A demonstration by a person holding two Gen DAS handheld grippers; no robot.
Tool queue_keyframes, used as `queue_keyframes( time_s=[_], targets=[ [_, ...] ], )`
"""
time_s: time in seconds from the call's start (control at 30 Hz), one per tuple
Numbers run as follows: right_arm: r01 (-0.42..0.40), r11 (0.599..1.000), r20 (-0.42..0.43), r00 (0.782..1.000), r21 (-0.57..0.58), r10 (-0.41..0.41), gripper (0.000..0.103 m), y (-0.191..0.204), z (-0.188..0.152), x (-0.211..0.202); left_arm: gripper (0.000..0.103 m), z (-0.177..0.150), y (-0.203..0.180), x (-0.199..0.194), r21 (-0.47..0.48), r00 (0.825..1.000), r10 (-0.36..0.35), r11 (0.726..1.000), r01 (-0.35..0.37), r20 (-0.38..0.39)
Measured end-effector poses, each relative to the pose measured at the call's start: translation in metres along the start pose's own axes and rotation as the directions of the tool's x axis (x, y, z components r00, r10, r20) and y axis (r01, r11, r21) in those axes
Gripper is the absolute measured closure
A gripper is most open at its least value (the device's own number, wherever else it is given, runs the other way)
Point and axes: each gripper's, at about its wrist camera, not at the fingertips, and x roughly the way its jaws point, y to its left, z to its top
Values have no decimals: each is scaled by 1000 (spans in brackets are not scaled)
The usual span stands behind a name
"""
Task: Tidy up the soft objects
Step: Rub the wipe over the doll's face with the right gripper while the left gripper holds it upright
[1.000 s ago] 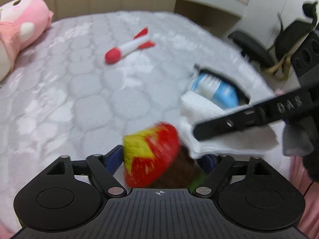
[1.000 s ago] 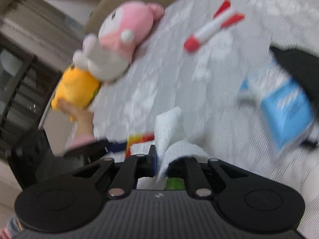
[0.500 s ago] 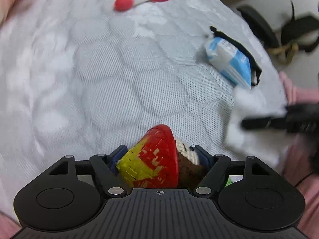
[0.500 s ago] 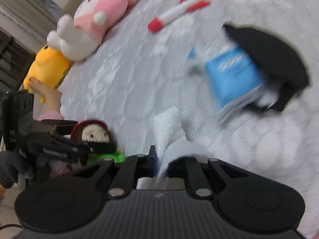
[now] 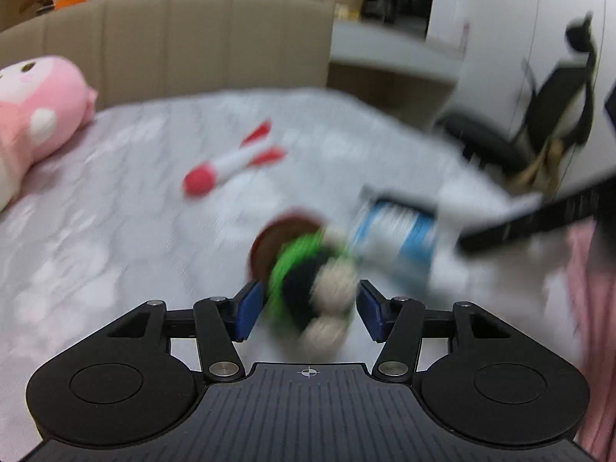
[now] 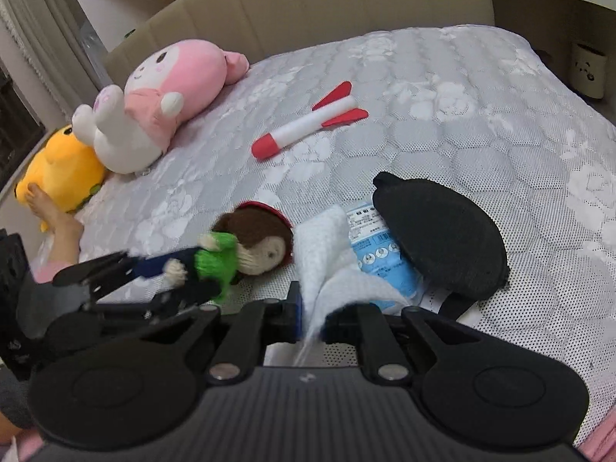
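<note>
Placement of the knitted doll (image 6: pixel 246 250) is judged in hand: it lies on the bed (image 6: pixel 481 123) at lower centre between the spread left tongs (image 5: pixel 304 310), while the right tongs (image 6: pixel 313 317) are pinching a white cloth (image 6: pixel 323 254) beside it, so clean withdrawal is called for.

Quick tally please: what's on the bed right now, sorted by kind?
Plush toys: 4 (pink and white plush, yellow plush, red and white rocket plush, crocheted doll in green top)
White cloth: 1
Blue wipes pack: 1
Black eye mask: 1
Total: 7
</note>
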Motion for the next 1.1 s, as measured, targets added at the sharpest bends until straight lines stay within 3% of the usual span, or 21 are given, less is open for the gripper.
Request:
queue_keyframes(
  time_s=[0.07,0.13,0.3,0.37,0.43,0.5,0.6,0.7,0.77,0.83,1.1],
  targets=[
    [-11,1000,-12,1000,27,11,93,-1,-2,9,40,-3,9,-11,-31,1000,22,999,-22,-7],
    [-25,998,-26,999,59,27,93,3,-5,20,18,-3,12,-22,-51,998,56,997,-55,15],
    [-59,997,-34,998,41,60,93,23,-2,33,14,0,-4,-9,22,993,104,994,-105,54],
    [-76,997,-20,997,21,76,93,33,4,32,17,0,-8,7,79,986,162,983,-165,44],
    [-106,994,-4,994,23,106,93,42,13,33,39,-2,4,19,62,977,212,975,-212,14],
    [-170,984,6,985,53,170,93,52,28,42,51,-3,17,28,32,967,252,967,-252,-26],
    [-279,957,-18,959,80,281,93,74,46,69,51,-6,24,24,36,967,250,968,-248,-48],
    [-321,947,-102,941,34,323,93,102,55,107,51,-7,21,19,52,966,249,968,-246,-65],
    [-244,969,-135,962,-44,237,93,113,53,122,49,-5,22,18,42,967,244,970,-241,-78],
    [-225,973,-145,966,-60,214,93,106,48,123,49,-3,26,18,23,970,226,974,-225,-88],
    [-131,986,-109,984,99,141,94,31,26,95,45,12,19,25,58,968,223,974,-217,-116]
  ],
)
